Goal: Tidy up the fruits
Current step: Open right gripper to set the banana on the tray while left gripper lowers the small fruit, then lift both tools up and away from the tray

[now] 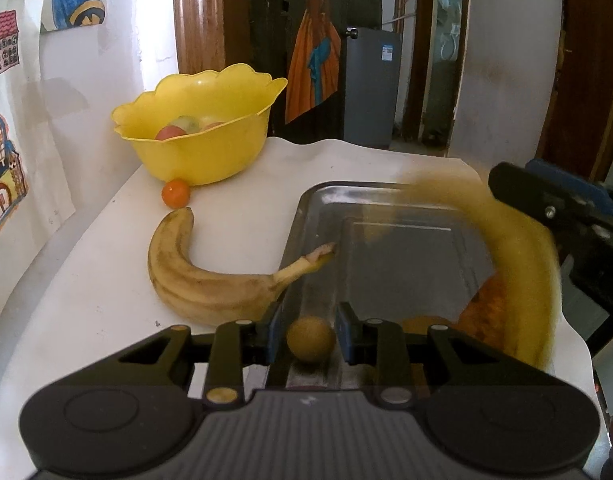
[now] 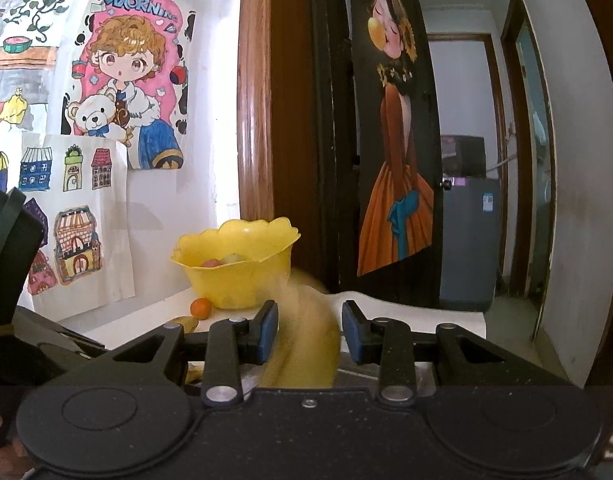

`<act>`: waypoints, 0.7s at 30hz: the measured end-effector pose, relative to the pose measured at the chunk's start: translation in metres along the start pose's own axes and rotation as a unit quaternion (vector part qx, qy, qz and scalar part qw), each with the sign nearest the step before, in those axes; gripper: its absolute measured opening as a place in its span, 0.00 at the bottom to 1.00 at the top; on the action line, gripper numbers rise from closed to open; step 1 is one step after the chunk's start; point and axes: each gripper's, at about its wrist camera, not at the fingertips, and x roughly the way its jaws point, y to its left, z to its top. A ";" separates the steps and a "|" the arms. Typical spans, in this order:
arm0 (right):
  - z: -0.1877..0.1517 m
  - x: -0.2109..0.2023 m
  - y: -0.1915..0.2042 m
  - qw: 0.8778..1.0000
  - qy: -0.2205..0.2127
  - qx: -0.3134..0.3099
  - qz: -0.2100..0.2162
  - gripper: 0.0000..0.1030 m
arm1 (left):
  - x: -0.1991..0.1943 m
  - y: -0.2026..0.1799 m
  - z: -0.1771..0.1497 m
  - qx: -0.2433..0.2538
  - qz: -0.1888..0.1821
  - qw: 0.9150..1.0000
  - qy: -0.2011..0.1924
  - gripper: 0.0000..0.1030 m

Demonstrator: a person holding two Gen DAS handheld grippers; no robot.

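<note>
Fruits are spread over a white table (image 1: 86, 300) and its two containers. A blurred yellow banana (image 2: 306, 344) is clamped between the blue pads of the right gripper (image 2: 309, 330), whose jaws are closed on it; in the left wrist view that banana (image 1: 522, 264) arcs above the right side of a metal tray (image 1: 402, 248), with the right gripper (image 1: 546, 208) at its upper end. The left gripper (image 1: 309, 338) is nearly closed around a small round brownish fruit (image 1: 310, 338) that sits between its pads at the tray's near end; whether the pads actually press on it cannot be told. A second, spotted banana (image 1: 198, 280) lies on the table just left of the tray, its stem reaching over the tray's left rim. An orange-coloured fruit, partly hidden behind the held banana, shows in the tray's near right corner. Beyond the lying banana's tip a small orange fruit (image 1: 175, 193) rests against the foot of a yellow scalloped bowl (image 1: 202, 152), which holds several reddish and pale green fruits. Children's drawings (image 2: 134, 80) cover the wall on the left.
</note>
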 end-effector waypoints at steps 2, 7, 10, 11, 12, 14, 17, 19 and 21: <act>0.001 0.001 0.002 1.000 0.000 -0.005 0.000 0.37 | 0.000 0.002 0.000 -0.004 0.000 1.000 -0.001 0.31; 0.000 -0.005 -0.001 1.000 -0.002 -0.002 -0.006 0.46 | -0.008 0.008 -0.001 -0.015 -0.008 1.000 -0.014 0.39; -0.001 -0.010 -0.003 1.000 -0.001 0.005 -0.010 0.52 | -0.015 0.011 -0.003 -0.022 -0.012 0.999 -0.025 0.46; -0.002 -0.013 -0.004 1.000 -0.001 0.006 -0.011 0.54 | -0.018 0.011 -0.003 -0.025 -0.012 0.999 -0.029 0.53; -0.001 -0.015 -0.004 1.000 -0.002 0.007 -0.013 0.54 | -0.021 0.012 -0.003 -0.027 -0.010 0.999 -0.034 0.55; -0.001 -0.021 -0.006 1.000 -0.003 0.009 -0.016 0.58 | -0.028 0.015 -0.004 -0.032 -0.008 0.999 -0.043 0.58; 0.000 -0.031 -0.006 1.000 -0.007 0.013 -0.017 0.63 | -0.041 0.018 -0.005 -0.039 -0.004 0.998 -0.056 0.66; 0.001 -0.039 -0.006 1.000 -0.010 0.014 -0.017 0.67 | -0.051 0.020 -0.006 -0.045 0.001 0.997 -0.070 0.74; 0.003 -0.047 -0.004 1.000 -0.014 0.015 -0.016 0.71 | -0.062 0.021 -0.008 -0.050 0.006 0.995 -0.086 0.80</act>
